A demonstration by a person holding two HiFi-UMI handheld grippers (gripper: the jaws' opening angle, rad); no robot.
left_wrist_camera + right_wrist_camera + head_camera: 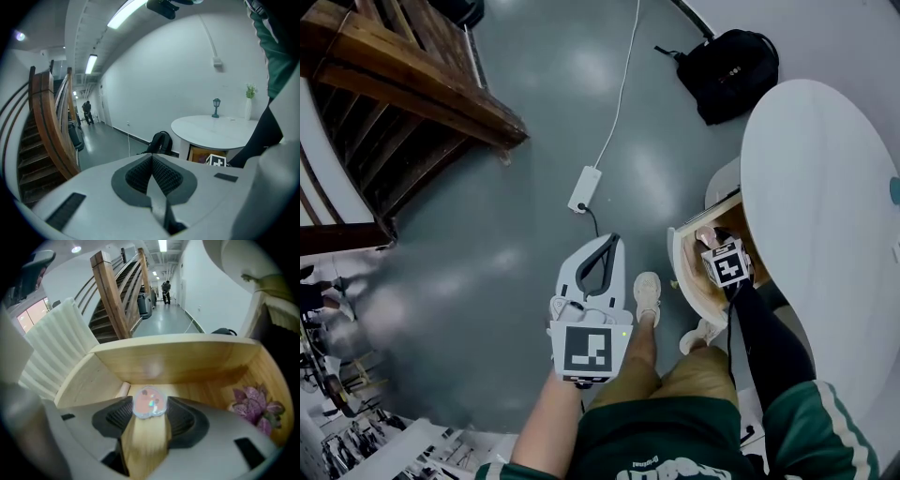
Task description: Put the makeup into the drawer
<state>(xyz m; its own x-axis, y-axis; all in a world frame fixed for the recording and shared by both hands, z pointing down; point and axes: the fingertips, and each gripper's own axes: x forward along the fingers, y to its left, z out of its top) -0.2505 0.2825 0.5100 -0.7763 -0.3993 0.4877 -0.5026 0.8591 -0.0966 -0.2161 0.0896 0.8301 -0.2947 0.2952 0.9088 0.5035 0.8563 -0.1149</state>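
**Heart-shaped makeup held inside the open drawer**

The right gripper [150,409] has its 2 jaws closed partway onto the makeup [149,402]. The makeup is a small clear heart-shaped case with pink inside. It is pinched at the jaw tips, with 1 ribbed pad pressing on each side.

The gripper points steeply down into the open wooden drawer [164,359]. The makeup sits over the drawer's floor, about midway between its left and right walls. Whether it touches the floor cannot be told.

Just past the left jaw, a pale stick-shaped thing [123,389] lies on the drawer floor close to the left wall. A purple flower sprig [257,403] fills the drawer's right corner, well apart from the makeup.

In the head view the drawer juts out from under the edge of the round white table [825,187]. The person's dark-sleeved arm [769,337] reaches down to the drawer.

The left gripper [152,161] has its 2 jaws pressed together with nothing between them. It is held out over the grey floor [516,216], well apart from the drawer.

Beyond the left gripper, a white power strip [585,188] lies on the floor with its cable running away from it. A black backpack [733,70] rests on the floor near the table's far edge. A wooden staircase [403,84] stands at the left.
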